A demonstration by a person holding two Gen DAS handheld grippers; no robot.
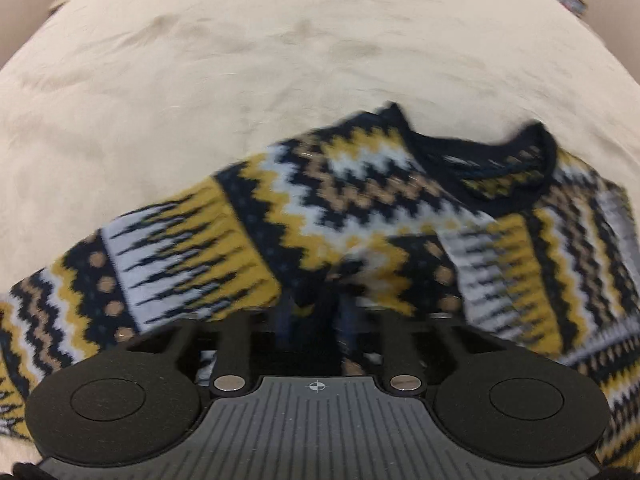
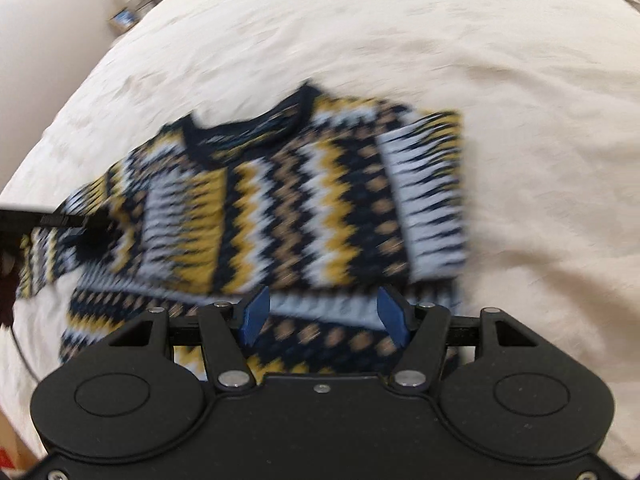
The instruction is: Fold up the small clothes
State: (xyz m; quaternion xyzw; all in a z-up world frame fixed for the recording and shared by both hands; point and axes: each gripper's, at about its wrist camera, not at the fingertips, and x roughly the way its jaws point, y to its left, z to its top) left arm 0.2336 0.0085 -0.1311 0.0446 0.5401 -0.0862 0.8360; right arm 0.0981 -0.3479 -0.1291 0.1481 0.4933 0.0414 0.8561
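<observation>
One patterned sweater (image 2: 280,200) spread mid-frame on a cream bedcover (image 2: 440,40).

In the right wrist view, right gripper (image 2: 322,312) low centre, blue fingers (image 2: 256,312) spread wide over the hem, gripping nothing. In the left wrist view, left gripper (image 1: 316,316) pinched narrow on sweater (image 1: 320,216) fabric, sleeve folded across the body.

Left wrist view: close, low over sweater (image 1: 320,216), facing collar from left. Right wrist view: close, slightly higher, facing collar from right. Shared: sweater, cream bed (image 2: 520,80).
</observation>
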